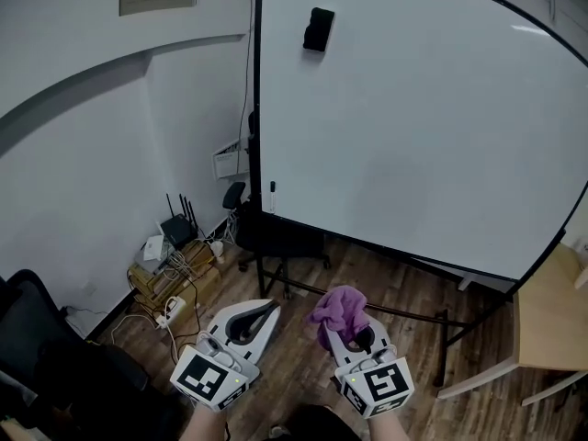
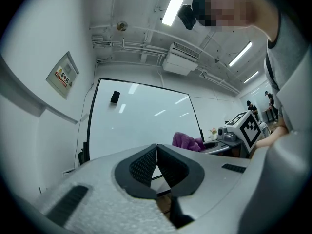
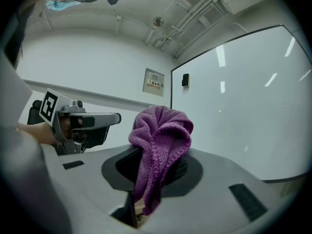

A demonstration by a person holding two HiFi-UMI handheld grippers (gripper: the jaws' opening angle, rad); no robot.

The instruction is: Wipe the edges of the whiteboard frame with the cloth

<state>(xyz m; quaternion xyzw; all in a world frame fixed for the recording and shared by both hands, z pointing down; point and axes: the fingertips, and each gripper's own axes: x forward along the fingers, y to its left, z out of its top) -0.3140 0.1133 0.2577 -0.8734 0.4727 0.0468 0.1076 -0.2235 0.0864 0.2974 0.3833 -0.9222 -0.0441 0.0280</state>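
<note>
Only the head view shows both tools held low, well apart from the whiteboard and its black frame; the upper left corner of the board is cut off there. The right tool is closed on the purple cloth, which stands upward, its lower end hidden between the jaws. The left tool is closed and empty.

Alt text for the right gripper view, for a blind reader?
The right gripper is shut on a bunched purple cloth that sticks up from it. Behind stands the black-framed whiteboard, and the left gripper is held off to the side.
</note>
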